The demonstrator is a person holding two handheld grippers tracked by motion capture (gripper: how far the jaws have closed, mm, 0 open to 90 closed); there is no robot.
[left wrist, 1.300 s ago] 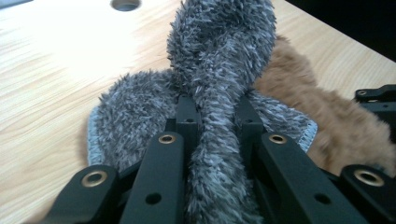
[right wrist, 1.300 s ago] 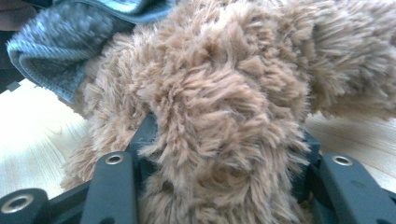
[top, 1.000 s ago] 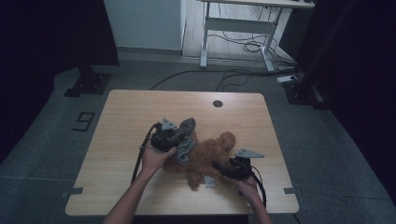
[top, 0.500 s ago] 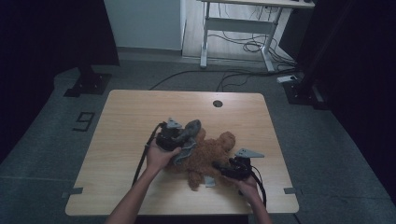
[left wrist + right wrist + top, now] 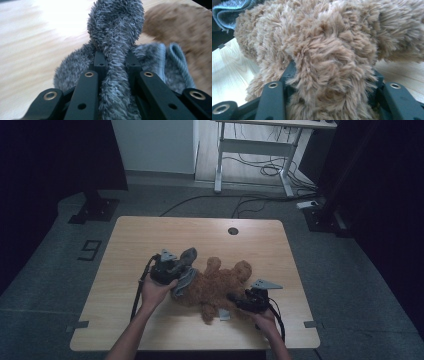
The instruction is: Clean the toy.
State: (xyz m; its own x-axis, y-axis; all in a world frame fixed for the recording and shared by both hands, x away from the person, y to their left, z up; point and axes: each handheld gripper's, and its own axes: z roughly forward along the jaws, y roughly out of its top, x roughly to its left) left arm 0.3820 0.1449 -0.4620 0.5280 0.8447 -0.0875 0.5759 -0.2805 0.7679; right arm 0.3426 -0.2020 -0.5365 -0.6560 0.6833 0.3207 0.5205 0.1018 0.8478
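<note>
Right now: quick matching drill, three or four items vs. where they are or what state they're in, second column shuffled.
Things:
1. grey fuzzy cloth
2. brown plush toy
3. round hole
4. left gripper

Places or states:
A. far middle of the table
B. lying on the table, one limb between the right gripper jaws
C. shut on the cloth
D. pinched, draped against the toy

Pairs: 1-D, 2-B, 3-A, 4-C

Plush bear (image 5: 216, 285) lying on table (image 5: 130, 245) (near front edge), fuzzy cloth (image 5: 185, 272) at its left, touching.
</note>
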